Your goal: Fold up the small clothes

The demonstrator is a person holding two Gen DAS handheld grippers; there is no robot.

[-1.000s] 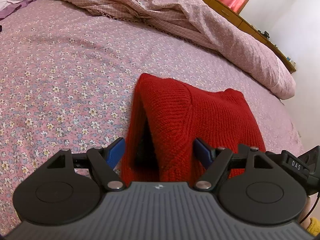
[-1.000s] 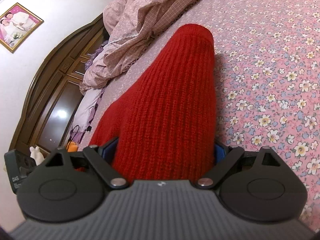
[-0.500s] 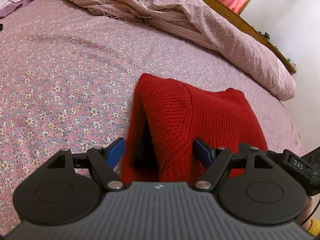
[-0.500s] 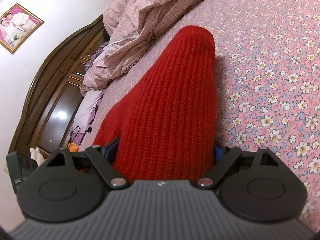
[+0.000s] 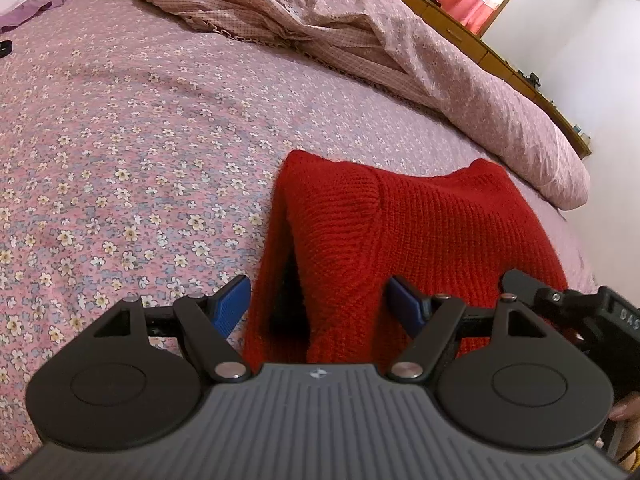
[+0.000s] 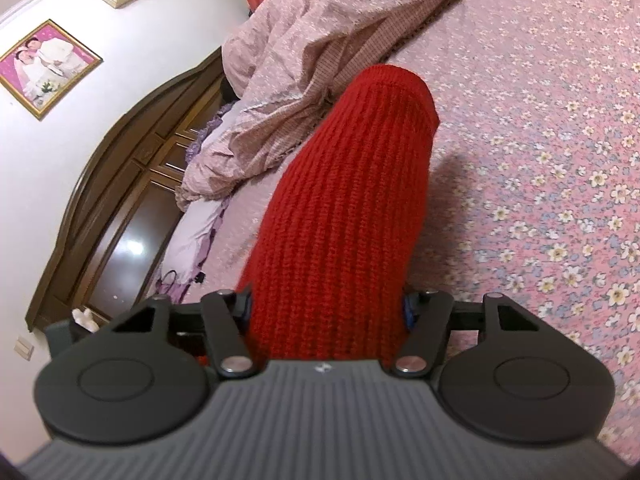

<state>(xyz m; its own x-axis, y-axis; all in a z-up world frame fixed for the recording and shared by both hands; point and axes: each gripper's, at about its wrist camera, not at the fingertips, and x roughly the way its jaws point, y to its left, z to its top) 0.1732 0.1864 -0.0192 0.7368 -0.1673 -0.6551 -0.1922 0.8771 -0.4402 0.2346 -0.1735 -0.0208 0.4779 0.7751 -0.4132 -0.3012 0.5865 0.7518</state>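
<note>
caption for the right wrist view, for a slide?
Right gripper closing on a red knit garment over a floral bedsheet.

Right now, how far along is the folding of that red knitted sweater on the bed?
Done: the red knitted sweater already lies doubled into a compact stack on the floral bedsheet. In hand: the right gripper has just been closing its jaws on the raised fold; the left gripper straddles an edge, jaws open. Left: laying that fold down flat.

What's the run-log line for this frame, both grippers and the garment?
left gripper: open, astride red knit garment edge | right gripper: jaws just closing, pinching garment fold | garment: on floral bedsheet
</note>
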